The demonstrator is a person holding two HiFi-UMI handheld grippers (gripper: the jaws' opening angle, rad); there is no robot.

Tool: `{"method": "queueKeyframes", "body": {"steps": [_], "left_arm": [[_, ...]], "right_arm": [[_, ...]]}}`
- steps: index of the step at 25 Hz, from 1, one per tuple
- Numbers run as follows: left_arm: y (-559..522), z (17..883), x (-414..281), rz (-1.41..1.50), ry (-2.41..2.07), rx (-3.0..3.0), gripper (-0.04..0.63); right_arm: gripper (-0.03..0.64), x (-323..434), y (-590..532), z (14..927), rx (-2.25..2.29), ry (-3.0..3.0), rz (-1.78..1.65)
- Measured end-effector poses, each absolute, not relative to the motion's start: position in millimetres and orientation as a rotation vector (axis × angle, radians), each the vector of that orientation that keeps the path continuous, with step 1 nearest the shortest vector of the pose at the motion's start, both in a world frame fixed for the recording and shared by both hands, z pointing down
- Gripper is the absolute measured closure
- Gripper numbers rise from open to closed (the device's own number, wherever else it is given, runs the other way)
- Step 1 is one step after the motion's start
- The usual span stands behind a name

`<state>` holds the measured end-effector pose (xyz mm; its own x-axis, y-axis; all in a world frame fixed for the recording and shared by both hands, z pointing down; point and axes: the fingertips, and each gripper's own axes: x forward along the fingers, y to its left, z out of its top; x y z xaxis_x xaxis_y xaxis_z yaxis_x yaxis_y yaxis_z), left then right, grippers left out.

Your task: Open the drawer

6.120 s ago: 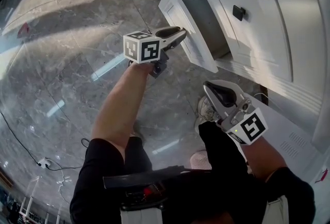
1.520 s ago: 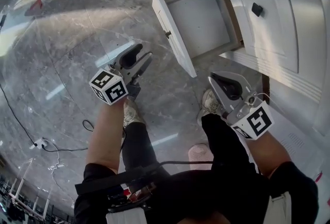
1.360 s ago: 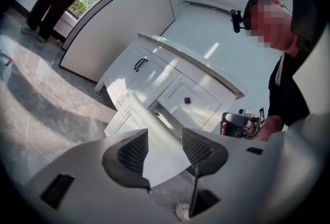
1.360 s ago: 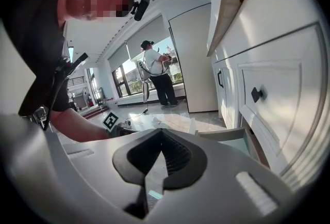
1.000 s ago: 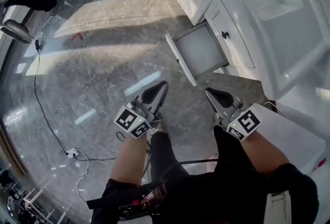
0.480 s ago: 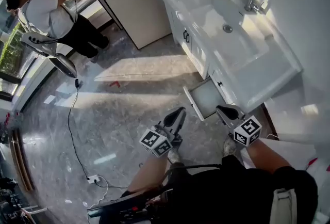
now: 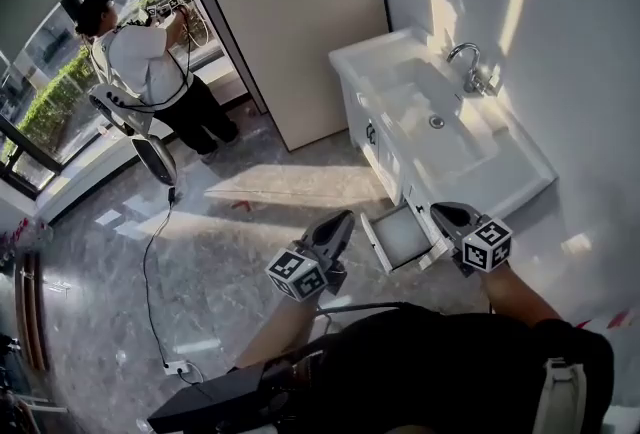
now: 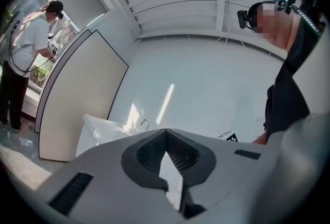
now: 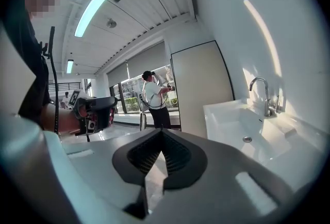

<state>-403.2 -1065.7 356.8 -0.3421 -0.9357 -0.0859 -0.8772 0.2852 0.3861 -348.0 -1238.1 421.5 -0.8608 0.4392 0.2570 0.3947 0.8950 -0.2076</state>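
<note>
The white drawer (image 7: 398, 238) at the foot of the vanity (image 7: 372, 137) stands pulled out, and its inside looks empty. My left gripper (image 7: 345, 218) is shut with nothing in it, held high above the floor to the left of the drawer. My right gripper (image 7: 438, 210) is also shut and empty, over the vanity's near corner. In the left gripper view the left gripper (image 8: 165, 133) points level at the white wall, with its jaws meeting. The right gripper (image 9: 162, 136) in its own view has its jaws together too, and the left gripper (image 9: 96, 109) shows beyond it.
The basin (image 7: 430, 107) with a chrome faucet (image 7: 468, 62) tops the vanity against the white wall. A person (image 7: 150, 72) stands by the window at the far left. A cable (image 7: 148, 272) runs over the grey marble floor to a power strip (image 7: 177, 367).
Both grippers have risen far above the floor, and the head view has climbed with them. The left gripper has left the drawer front. The drawer stays pulled out.
</note>
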Motion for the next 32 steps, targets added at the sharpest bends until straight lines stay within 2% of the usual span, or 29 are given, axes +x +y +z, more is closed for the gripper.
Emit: {"method": "queueKeyframes", "body": {"steps": [9, 17, 32], "left_arm": [[-1041.0, 297.4, -376.4, -0.549, -2.463, 1.705, 0.595], [-1030.6, 281.7, -369.3, -0.567, -2.508, 1.668, 0.595], [-1023.2, 276.6, -365.6, -0.587, -2.509, 1.652, 0.595]], "right_arm": [[0.615, -327.3, -1251.4, 344.9, -0.631, -2.808, 0.231], [0.617, -319.9, -1253.8, 301.8, -0.641, -2.863, 0.241], [0.617, -316.7, -1249.1, 307.3, -0.656, -2.851, 0.210]]}}
